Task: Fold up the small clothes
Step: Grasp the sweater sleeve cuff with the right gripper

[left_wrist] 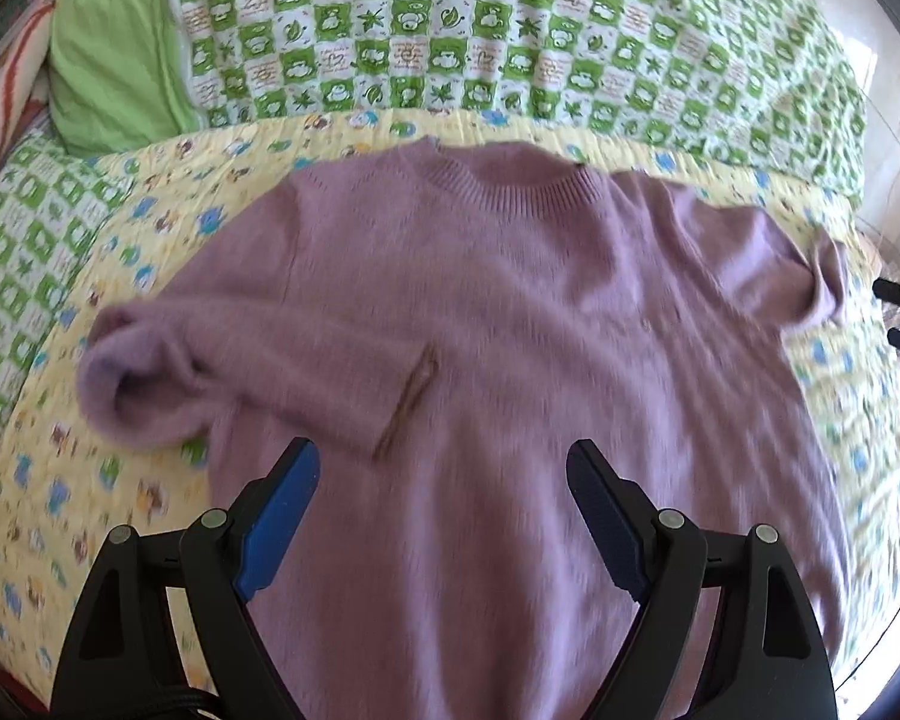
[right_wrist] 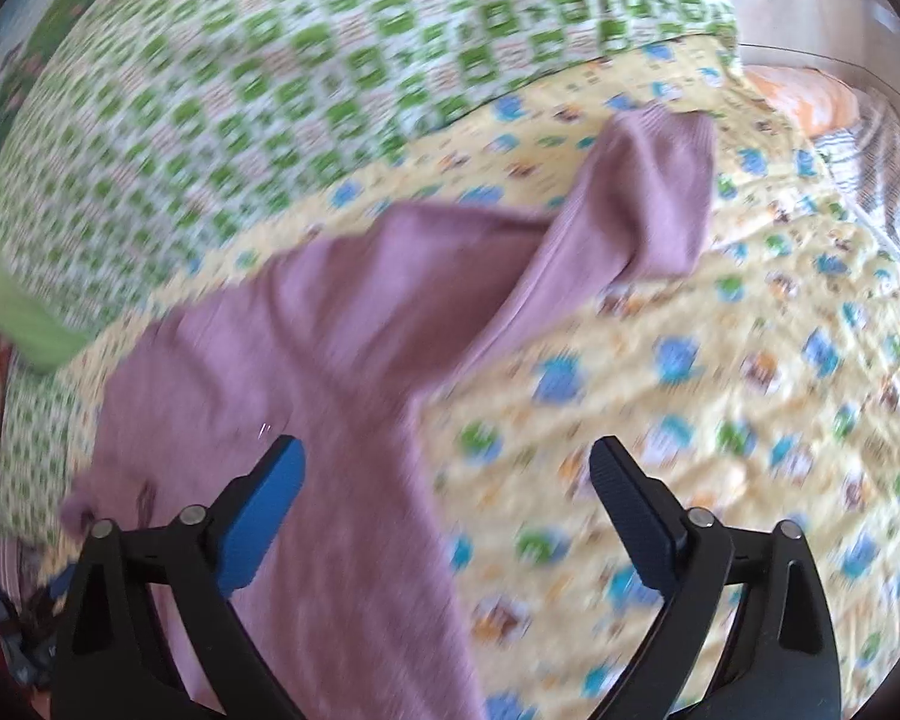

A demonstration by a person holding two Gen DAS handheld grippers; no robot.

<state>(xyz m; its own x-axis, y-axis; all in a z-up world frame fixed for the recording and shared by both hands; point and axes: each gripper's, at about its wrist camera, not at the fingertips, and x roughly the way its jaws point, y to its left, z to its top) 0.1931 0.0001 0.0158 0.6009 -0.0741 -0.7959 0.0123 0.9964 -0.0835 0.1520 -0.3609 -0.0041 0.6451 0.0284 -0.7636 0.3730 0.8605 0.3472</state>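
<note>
The purple sweater (left_wrist: 510, 312) lies flat, front side up, on the yellow printed quilt (left_wrist: 42, 516), and I use it as the landmark for all places. Its long axis runs from the ribbed collar (left_wrist: 510, 180) at the far side to the hem at the near side. On the left of the sweater, one sleeve (left_wrist: 240, 372) is already folded in over the chest, with its cuff near the middle. Over the lower body of the sweater hangs the left gripper (left_wrist: 444, 462), its fingers wide apart and holding nothing. On the right of the sweater, the other sleeve (right_wrist: 630, 204) still sticks outward, partly bent over itself. The right gripper (right_wrist: 450, 462) hovers over the right edge of the sweater, fingers also apart and empty, so I judge it the nearer one to this sleeve. I count one sweater, two sleeves, two grippers, and one green checked blanket (left_wrist: 450, 30) beyond the collar.
</note>
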